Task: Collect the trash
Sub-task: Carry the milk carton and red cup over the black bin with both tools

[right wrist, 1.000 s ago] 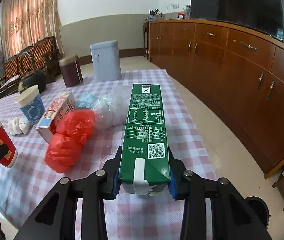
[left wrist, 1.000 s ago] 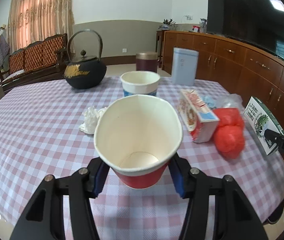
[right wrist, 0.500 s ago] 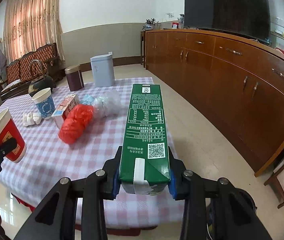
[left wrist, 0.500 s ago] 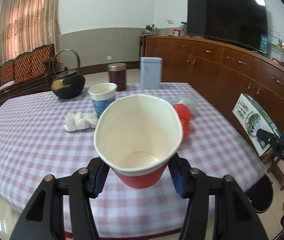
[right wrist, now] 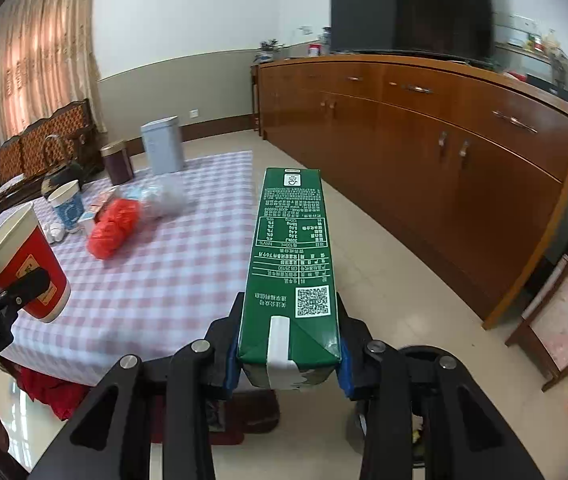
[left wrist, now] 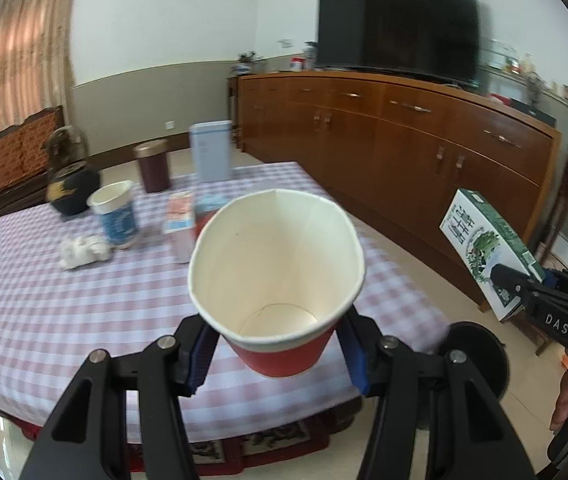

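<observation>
My left gripper (left wrist: 278, 350) is shut on an empty red paper cup (left wrist: 276, 280) with a white inside, held past the table's near edge. The cup (right wrist: 24, 264) also shows at the left of the right wrist view. My right gripper (right wrist: 287, 354) is shut on a green carton (right wrist: 291, 256) that lies lengthwise between its pads over the tiled floor. The carton (left wrist: 483, 248) shows at the right of the left wrist view, with the right gripper (left wrist: 523, 288) below it. On the checked tablecloth (left wrist: 44, 300) lie a red plastic bag (right wrist: 114, 228), crumpled white tissue (left wrist: 84, 250) and a small box (left wrist: 180, 216).
A blue paper cup (left wrist: 118, 216), black kettle (left wrist: 70, 184), brown canister (left wrist: 154, 166) and pale blue tin (left wrist: 210, 152) stand on the table. A dark round bin (left wrist: 479, 352) sits on the floor below the grippers. A long wooden sideboard (right wrist: 443, 152) with a TV runs along the right.
Both grippers have drawn back from the table and swung right, still holding the cup and the carton. The table now lies farther off, and the floor and bin have come into view.
</observation>
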### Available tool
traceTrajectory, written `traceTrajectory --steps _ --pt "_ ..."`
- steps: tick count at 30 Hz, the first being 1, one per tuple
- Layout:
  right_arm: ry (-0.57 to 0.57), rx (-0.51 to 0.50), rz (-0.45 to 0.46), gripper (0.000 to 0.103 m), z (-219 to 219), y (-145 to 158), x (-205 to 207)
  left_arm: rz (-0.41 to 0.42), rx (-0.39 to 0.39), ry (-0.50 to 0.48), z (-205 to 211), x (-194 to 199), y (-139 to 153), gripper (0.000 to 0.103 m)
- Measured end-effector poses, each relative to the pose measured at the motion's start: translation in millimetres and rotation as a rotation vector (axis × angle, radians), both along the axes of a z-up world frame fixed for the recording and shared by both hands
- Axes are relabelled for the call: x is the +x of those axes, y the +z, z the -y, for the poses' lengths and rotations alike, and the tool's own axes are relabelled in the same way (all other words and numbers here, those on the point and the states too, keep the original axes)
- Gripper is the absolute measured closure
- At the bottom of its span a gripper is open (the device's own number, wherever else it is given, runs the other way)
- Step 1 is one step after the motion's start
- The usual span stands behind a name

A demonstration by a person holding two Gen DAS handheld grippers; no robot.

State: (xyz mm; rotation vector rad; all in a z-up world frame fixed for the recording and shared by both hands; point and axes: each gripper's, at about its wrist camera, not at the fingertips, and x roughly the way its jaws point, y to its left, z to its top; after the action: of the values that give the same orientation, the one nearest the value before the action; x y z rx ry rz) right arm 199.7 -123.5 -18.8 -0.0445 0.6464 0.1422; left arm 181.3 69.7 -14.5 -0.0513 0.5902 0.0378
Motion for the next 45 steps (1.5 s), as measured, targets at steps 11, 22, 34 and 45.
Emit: traceTrajectory --steps 11,22,34,45 --pt "-0.149 -0.012 -0.006 0.064 97 -1 -32 0.012 -0.001 -0.217 94 23 5 0.047" --pt "-0.212 -0.038 -0.057 0.064 157 -24 -49 -0.034 -0.009 -0.370 164 29 -13 0.047" --pt "-0.244 -0.042 -0.149 0.064 203 -67 -51 -0.125 0.006 -0.486 221 43 -52 0.047" --pt "-0.180 -0.048 -0.262 0.064 228 -122 -34 -0.266 -0.017 -0.592 264 68 -105 0.047"
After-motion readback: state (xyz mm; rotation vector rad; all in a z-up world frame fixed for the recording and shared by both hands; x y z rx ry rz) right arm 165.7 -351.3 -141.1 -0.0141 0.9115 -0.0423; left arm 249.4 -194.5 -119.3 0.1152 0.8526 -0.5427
